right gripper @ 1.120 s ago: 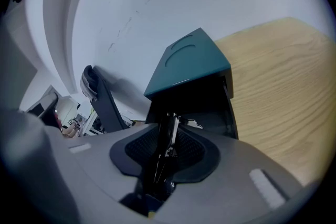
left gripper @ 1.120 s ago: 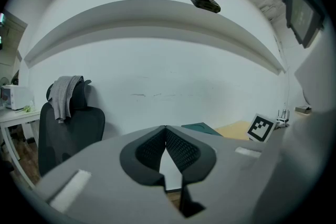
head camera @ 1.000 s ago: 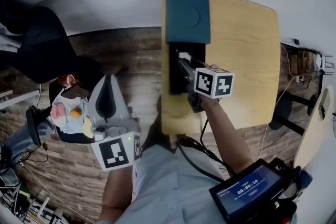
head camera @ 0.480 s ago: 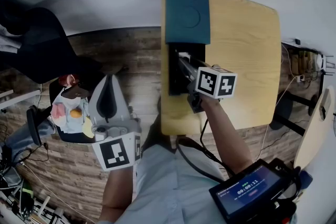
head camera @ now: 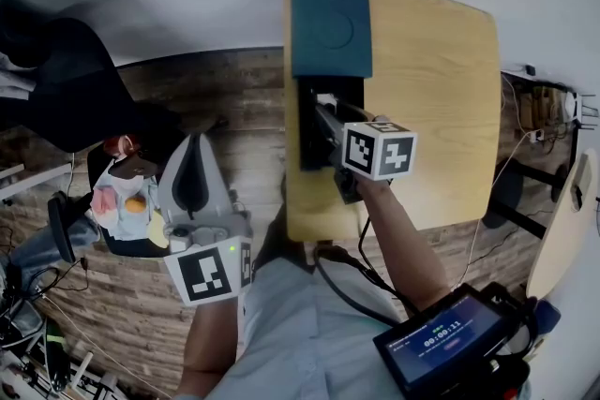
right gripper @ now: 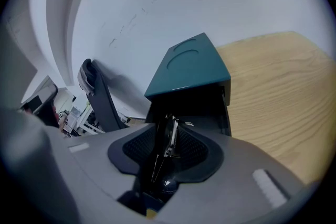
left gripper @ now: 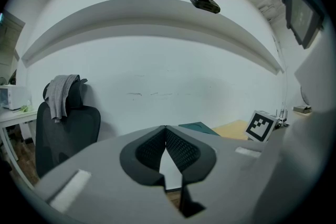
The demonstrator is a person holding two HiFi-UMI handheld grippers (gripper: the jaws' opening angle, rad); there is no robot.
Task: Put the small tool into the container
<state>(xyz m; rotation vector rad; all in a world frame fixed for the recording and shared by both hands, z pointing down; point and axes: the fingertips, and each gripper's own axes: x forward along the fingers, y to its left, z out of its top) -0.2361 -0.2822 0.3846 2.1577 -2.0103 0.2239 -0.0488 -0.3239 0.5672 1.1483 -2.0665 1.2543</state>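
Note:
A teal container lies at the left edge of the wooden table, with its dark open compartment facing me. My right gripper reaches into that opening. In the right gripper view a small dark metal tool stands between the jaws, which are opening; a narrow gap shows beside the tool. The teal lid sits just beyond it. My left gripper hangs off the table to the left, over the floor. Its pads meet at the tips with nothing between them.
A black office chair with a grey cloth stands at the far left. On the wood-pattern floor lies a bag of small items. A screen unit and cables hang at my lower right. More cables lie beyond the table's right edge.
The right gripper's marker cube has shifted slightly left over the compartment. The left gripper has stayed where it was.

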